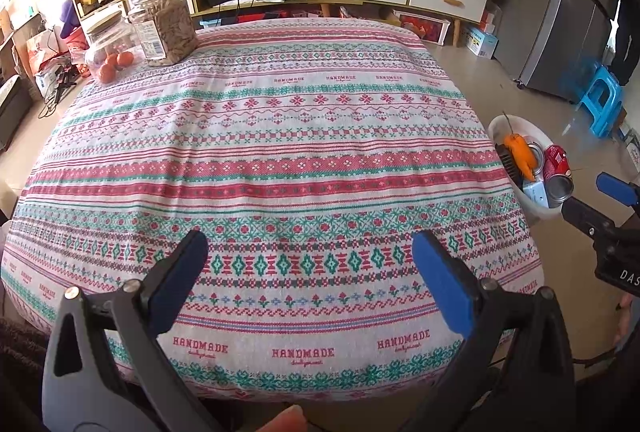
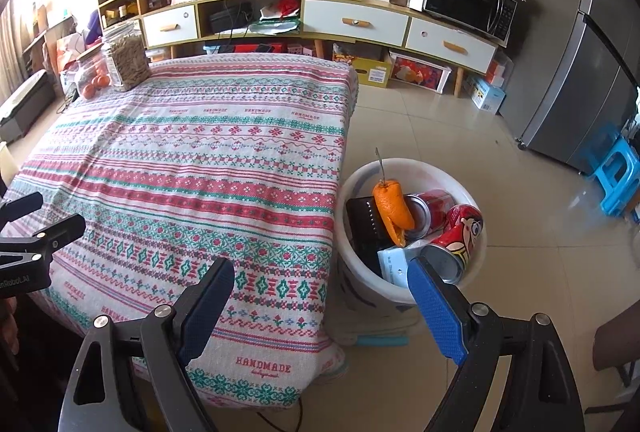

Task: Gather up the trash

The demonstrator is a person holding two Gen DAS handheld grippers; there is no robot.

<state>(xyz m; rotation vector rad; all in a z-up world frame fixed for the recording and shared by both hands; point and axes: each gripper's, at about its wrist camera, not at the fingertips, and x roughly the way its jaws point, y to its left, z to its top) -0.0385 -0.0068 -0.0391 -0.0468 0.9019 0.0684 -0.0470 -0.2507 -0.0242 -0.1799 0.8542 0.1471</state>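
- The left gripper (image 1: 308, 264) hung over the near end of a table draped in a patterned cloth (image 1: 280, 136) printed with the word "HANDMADE"; its blue-padded jaws stood wide apart and held nothing.
- The right gripper (image 2: 320, 296) sat off the table's right edge, its jaws likewise spread and empty, with one pad over the cloth and the other just in front of a white bin (image 2: 356, 188) on the tiled floor.
- The bin stood beside the table's right side and held the collected trash: an orange peel (image 2: 392, 208) lying on top, two red drink cans (image 2: 460, 232), one of them crumpled, a dark flat object (image 2: 362, 220) leaning against the inner wall, and a pale blue carton (image 2: 394, 264) near the front rim.
- From the left wrist view, the same bin (image 1: 500, 124) appeared at the table's right edge, with the right gripper's fingers (image 1: 616, 188) reaching in just beside it.
- At the table's far left corner stood a clear jar of beige snacks (image 1: 168, 24) and, touching it, a lidded container of oranges (image 1: 108, 60).
- Beyond the table ran a low wooden cabinet (image 2: 352, 20) with white drawers, a microwave (image 2: 468, 0) on its right end, a grey refrigerator (image 2: 576, 80) and a blue plastic stool (image 2: 618, 176).
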